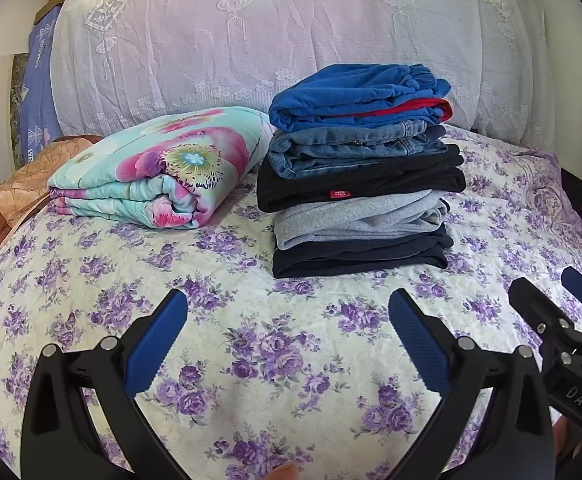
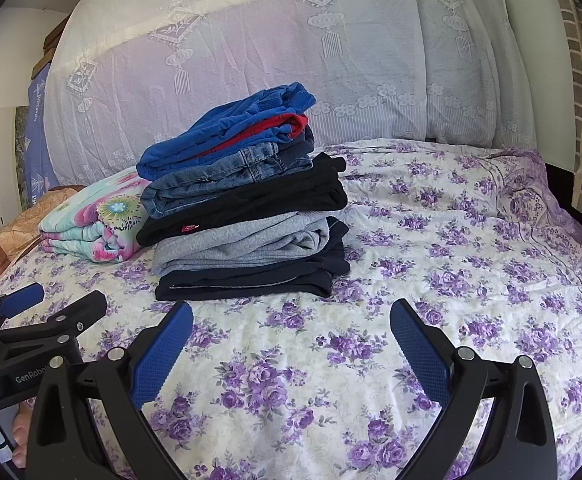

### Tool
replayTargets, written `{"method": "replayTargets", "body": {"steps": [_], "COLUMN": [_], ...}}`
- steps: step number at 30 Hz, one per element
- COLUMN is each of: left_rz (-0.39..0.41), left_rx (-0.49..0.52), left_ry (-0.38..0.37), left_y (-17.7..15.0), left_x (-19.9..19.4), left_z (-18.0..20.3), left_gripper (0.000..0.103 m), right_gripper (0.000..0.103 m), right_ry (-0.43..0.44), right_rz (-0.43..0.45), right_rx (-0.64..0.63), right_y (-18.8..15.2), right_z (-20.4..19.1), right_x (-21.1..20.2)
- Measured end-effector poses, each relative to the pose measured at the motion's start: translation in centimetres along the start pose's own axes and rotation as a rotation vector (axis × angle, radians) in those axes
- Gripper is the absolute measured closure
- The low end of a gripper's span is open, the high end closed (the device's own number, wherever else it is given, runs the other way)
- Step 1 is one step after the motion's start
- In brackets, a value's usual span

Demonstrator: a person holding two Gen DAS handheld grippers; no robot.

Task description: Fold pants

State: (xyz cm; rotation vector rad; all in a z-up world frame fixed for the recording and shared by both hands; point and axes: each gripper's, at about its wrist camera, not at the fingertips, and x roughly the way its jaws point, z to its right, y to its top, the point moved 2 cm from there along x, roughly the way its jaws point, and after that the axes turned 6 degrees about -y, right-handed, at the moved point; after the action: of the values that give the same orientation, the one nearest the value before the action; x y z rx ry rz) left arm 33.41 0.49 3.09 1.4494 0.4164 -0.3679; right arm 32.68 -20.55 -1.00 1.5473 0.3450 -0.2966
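Soft, even daylight fills both views, brightest through the white lace curtain point(image 1: 275, 40) at twelve o'clock, which glows faintly pink. Shadows are short and gentle, pooling under the stack of folded pants point(image 1: 359, 172) and beside it. Focus is crisp across the floral bedsheet point(image 2: 451, 240). Fisheye bending curves every edge, with black vignette filling the corners.
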Motion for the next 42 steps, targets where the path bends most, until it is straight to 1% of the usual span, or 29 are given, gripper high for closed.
{"method": "replayTargets", "body": {"steps": [35, 40, 42], "left_rz": [-0.008, -0.011, -0.011], "left_rx": [-0.006, -0.009, -0.013], "left_ry": [-0.003, -0.012, -0.028], "left_y": [-0.05, -0.14, -0.16], "left_x": [0.15, 0.21, 0.20], "left_z": [0.02, 0.13, 0.11], "left_gripper": [0.004, 0.004, 0.004], "right_gripper": [0.004, 0.004, 0.004], "right_ry": [0.002, 0.002, 0.002], "right_rz": [-0.001, -0.001, -0.002], "right_rx": [-0.002, -0.003, -0.003], "right_y": [0.00, 0.00, 0.00], "right_z": [0.01, -0.02, -0.03], "right_x": [0.11, 0.10, 0.11]}}
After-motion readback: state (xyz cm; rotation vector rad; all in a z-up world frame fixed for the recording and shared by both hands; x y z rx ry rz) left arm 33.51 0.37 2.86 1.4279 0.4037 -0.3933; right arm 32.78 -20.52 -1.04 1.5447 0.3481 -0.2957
